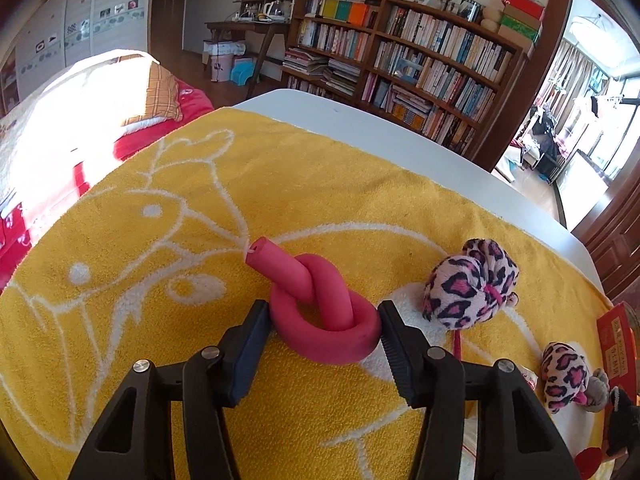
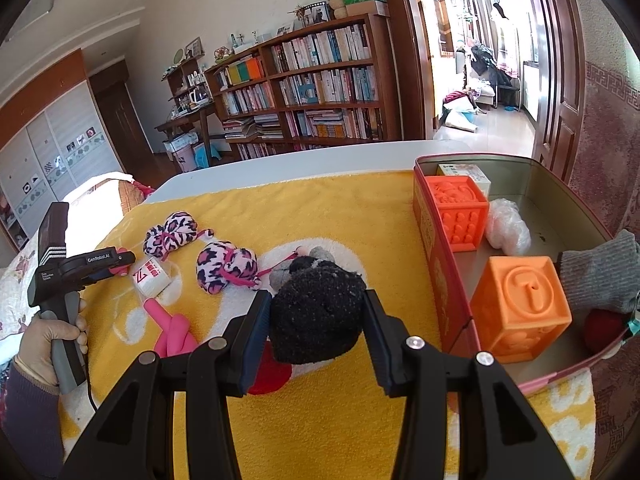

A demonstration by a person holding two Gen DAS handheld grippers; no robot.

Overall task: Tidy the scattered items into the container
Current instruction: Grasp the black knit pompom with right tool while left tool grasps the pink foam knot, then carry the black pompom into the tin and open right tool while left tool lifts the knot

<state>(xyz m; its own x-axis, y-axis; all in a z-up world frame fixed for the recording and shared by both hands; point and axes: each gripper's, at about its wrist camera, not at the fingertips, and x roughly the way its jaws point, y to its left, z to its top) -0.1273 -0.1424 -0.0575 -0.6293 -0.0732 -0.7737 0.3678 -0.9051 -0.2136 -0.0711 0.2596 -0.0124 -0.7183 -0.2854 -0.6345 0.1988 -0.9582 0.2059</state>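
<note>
A yellow towel [image 1: 304, 184] covers the white table before a bookshelf, and everything sits relative to it: the red tin [image 2: 436, 276] at its right edge already holds orange blocks. The left gripper [image 1: 324, 330] presses both pads against the knotted pink foam tube [image 1: 320, 316] mid-towel, evidently for lifting. The right gripper [image 2: 316, 320] clamps a black sock [image 2: 316, 316] beside the tin.

Blocks [image 2: 520, 308] in tin [image 2: 568, 176], right

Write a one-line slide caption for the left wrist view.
Left gripper closed around a knotted pink foam tube on a yellow towel, two leopard-print plush items lying to its right.
</note>
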